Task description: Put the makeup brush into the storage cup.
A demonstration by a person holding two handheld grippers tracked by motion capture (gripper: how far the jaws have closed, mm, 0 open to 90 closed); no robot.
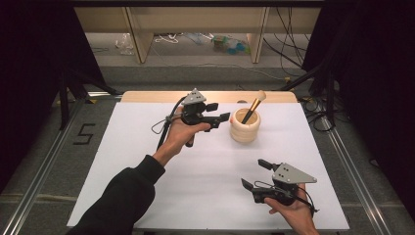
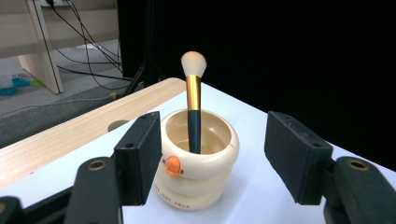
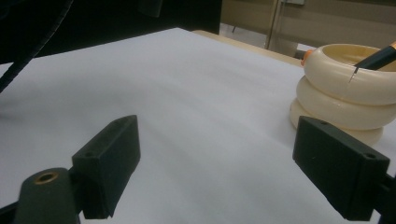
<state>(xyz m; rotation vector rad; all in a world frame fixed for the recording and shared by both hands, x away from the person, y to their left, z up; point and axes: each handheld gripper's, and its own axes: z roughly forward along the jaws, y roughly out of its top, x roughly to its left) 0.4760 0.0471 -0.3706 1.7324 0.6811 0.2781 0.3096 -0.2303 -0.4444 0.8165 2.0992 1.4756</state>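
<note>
Brush (image 2: pixel 193 100) handle bottom hidden inside cup (image 2: pixel 198 158) — how it rests, cannot tell. Small print low on cup wall unreadable. Right gripper view: cup cut by right edge — brush head out of frame.

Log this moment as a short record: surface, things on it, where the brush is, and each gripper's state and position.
surface: white sheet over a wooden table
holder: cream ringed cup, upright, orange knob on its side
brush: makeup brush standing in the cup, bristles up, leaning on the rim
left gripper: open, just left of the cup, nothing between the jaws
right gripper: open, near the front edge, holding nothing
contact: neither gripper touches cup or brush
</note>
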